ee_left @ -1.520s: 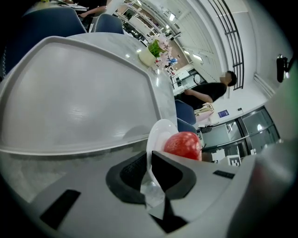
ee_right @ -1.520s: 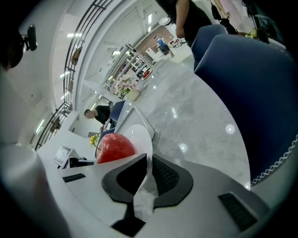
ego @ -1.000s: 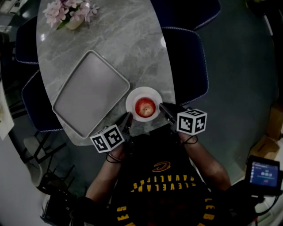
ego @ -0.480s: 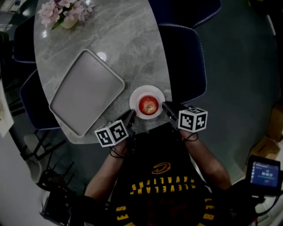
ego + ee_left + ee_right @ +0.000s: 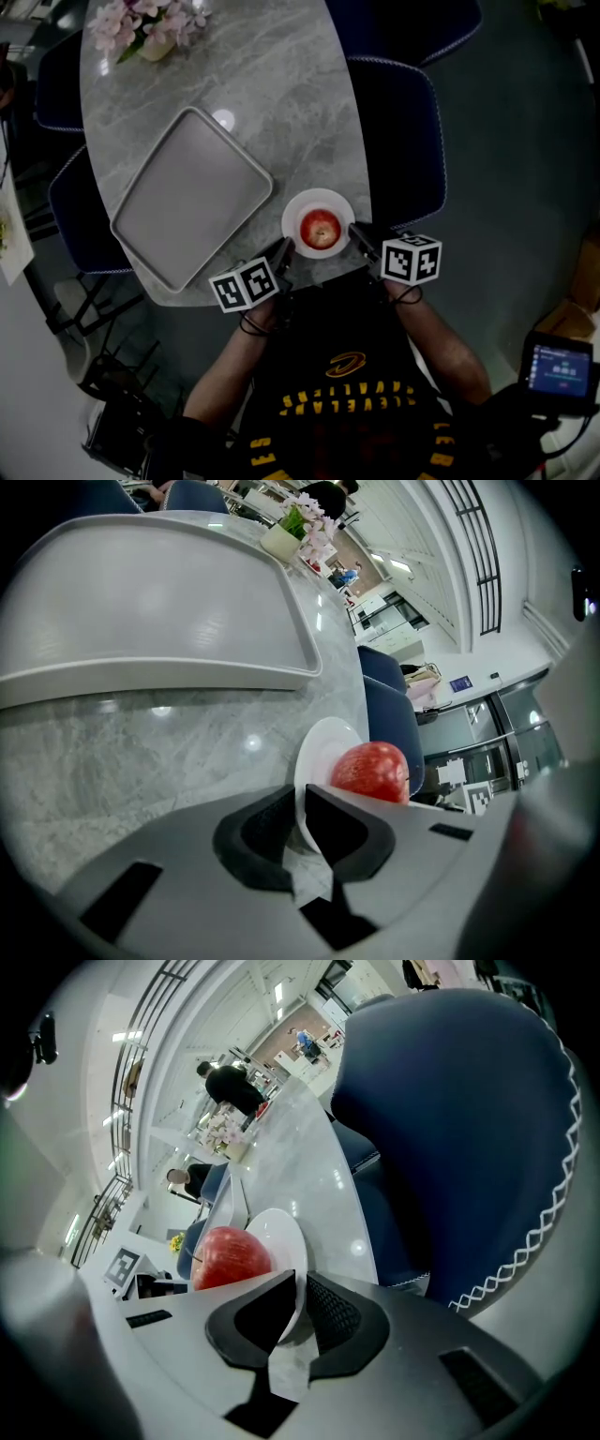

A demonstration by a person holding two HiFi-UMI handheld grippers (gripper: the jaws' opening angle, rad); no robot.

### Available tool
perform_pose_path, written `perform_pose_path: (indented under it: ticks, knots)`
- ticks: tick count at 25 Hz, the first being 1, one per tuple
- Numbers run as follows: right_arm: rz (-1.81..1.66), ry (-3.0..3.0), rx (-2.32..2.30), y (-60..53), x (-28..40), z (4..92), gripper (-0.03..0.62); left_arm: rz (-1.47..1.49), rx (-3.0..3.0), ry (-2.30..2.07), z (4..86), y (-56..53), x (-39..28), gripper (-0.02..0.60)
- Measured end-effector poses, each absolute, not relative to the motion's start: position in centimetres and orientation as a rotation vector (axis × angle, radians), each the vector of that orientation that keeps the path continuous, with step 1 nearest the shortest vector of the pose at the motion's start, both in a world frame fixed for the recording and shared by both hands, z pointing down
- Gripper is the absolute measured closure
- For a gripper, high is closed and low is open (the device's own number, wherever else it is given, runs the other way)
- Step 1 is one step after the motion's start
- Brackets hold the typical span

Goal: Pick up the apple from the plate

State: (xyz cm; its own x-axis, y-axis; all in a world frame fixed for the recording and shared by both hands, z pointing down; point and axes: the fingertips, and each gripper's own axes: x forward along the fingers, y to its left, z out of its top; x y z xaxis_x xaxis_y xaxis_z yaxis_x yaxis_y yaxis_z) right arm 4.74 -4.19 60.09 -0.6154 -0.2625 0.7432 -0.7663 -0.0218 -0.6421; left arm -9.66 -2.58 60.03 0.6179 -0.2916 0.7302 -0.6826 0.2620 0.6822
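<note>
A red apple (image 5: 321, 228) sits in a small white plate (image 5: 319, 198) near the front edge of the grey marble table (image 5: 281, 84). My left gripper (image 5: 281, 251) is shut on the plate's near-left rim. My right gripper (image 5: 356, 231) is shut on its right rim. In the left gripper view the plate (image 5: 323, 750) edge runs between the pads of the left gripper (image 5: 302, 808), with the apple (image 5: 372, 771) just beyond. The right gripper view has the plate (image 5: 283, 1234) rim pinched in the right gripper (image 5: 302, 1302) and the apple (image 5: 230, 1255) to its left.
A large grey tray (image 5: 192, 197) lies left of the plate. A pot of pink flowers (image 5: 150, 23) stands at the table's far end. Dark blue chairs (image 5: 403, 141) flank the table, one close to the right gripper (image 5: 469, 1129). The table edge is directly below the plate.
Both grippers and the plate with the apple have shifted a little to the right, away from the tray. Both grips on the rim look the same.
</note>
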Motion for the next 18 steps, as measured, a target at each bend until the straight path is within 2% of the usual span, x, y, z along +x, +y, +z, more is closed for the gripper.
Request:
perform_pose_path:
  ticks: [18]
  knots:
    - [1.65,-1.865,1.077,-4.2,4.7,61.2,0.548,0.328,1.338,-0.939,61.4,-2.5,-9.8,0.545]
